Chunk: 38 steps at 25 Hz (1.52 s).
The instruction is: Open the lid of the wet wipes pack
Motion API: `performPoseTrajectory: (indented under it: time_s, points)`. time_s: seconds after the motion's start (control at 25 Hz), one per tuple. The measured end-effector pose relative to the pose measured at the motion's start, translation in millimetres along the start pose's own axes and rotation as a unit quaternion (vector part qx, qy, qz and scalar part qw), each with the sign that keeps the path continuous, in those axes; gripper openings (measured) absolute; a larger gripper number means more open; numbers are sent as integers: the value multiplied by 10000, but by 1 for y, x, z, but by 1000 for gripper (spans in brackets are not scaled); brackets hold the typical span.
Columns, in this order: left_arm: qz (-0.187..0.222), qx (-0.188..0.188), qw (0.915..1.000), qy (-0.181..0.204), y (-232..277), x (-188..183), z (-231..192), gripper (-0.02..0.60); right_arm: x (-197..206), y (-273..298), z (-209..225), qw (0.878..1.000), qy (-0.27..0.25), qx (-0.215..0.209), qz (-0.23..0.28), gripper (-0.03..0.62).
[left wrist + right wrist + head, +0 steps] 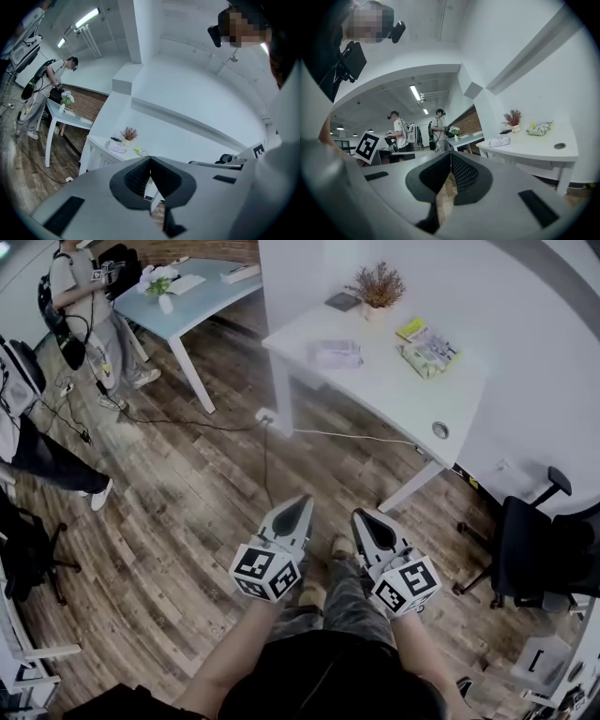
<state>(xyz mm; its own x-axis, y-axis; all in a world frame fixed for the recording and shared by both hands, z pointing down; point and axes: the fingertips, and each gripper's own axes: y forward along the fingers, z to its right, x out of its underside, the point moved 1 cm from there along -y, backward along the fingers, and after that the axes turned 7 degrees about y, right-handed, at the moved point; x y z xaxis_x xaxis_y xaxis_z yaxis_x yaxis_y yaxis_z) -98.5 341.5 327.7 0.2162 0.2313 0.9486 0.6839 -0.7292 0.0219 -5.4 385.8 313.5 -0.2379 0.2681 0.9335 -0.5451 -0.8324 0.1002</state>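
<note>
Open wooden floor (187,521) stretches ahead to the white bench (403,404). The left gripper (300,505) and right gripper (363,518) point level, side by side, jaws together, empty. The wet wipes pack (336,354) lies near the bench's left edge, well apart.

You stood with the table (394,395) ahead of you, and the left gripper (300,502) and right gripper (362,516) were side by side, well short of it. On the table, the left pack (336,354) and right pack (427,348) lay apart, with a plant (377,287) behind them. A chair (530,549) stood to your right.
</note>
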Motion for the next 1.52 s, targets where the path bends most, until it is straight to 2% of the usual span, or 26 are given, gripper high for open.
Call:
performPoseTrajectory:
  time_s: [0.36,0.84,1.52]
  points:
    - [-14,-199,9998,49,58,-10,-43,12,-19,63,39,9997,-12,-262,-33,20]
    - [-68,-329,9994,7,171,-27,-82,12,-54,130,130,9989,88,-424,-165,20]
    - [-96,-655,9978,-43,264,-25,-119,12,-73,192,215,9960,147,-786,-406,20]
